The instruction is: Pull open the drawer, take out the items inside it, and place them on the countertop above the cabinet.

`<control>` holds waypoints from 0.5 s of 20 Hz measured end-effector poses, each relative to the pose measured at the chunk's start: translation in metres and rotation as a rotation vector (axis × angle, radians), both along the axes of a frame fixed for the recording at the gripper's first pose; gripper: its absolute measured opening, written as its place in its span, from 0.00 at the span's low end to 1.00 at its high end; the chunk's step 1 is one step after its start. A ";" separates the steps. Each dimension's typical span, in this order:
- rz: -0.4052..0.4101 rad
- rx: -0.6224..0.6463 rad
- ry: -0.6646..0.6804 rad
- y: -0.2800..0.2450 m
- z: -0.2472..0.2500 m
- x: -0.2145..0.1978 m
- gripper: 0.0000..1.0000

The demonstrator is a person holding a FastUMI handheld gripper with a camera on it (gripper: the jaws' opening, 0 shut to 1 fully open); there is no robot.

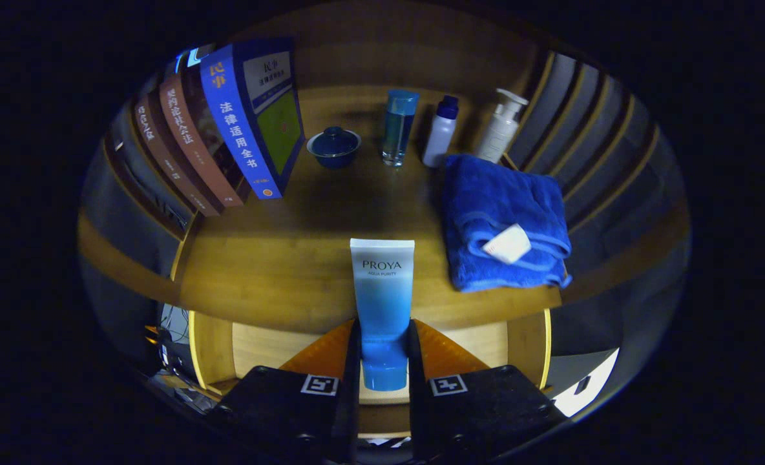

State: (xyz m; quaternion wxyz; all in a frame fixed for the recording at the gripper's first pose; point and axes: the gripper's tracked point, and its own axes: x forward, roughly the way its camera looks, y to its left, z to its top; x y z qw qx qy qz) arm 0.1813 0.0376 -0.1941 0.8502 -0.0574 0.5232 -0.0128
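A blue and white tube [382, 303] stands between my two fingers, its cap end down near my palm and its flat white end pointing forward over the wooden countertop [292, 258]. My gripper [384, 339] is shut on the tube, both fingers pressing its lower blue part. Below the fingers lies the open drawer [272, 345], its pale wooden inside showing on both sides of them.
On the countertop stand leaning books [227, 129] at the back left, a dark lidded bowl [334, 147], a tall blue glass bottle [398, 126], a small white bottle [440, 131] and a pump bottle [501, 126]. A folded blue towel [505, 223] lies ahead on the right.
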 end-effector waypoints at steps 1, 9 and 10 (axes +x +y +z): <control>0.004 0.008 0.010 0.001 -0.006 0.010 0.37; 0.026 0.079 0.042 0.013 -0.038 0.054 0.37; 0.042 0.083 0.038 0.014 -0.040 0.055 0.37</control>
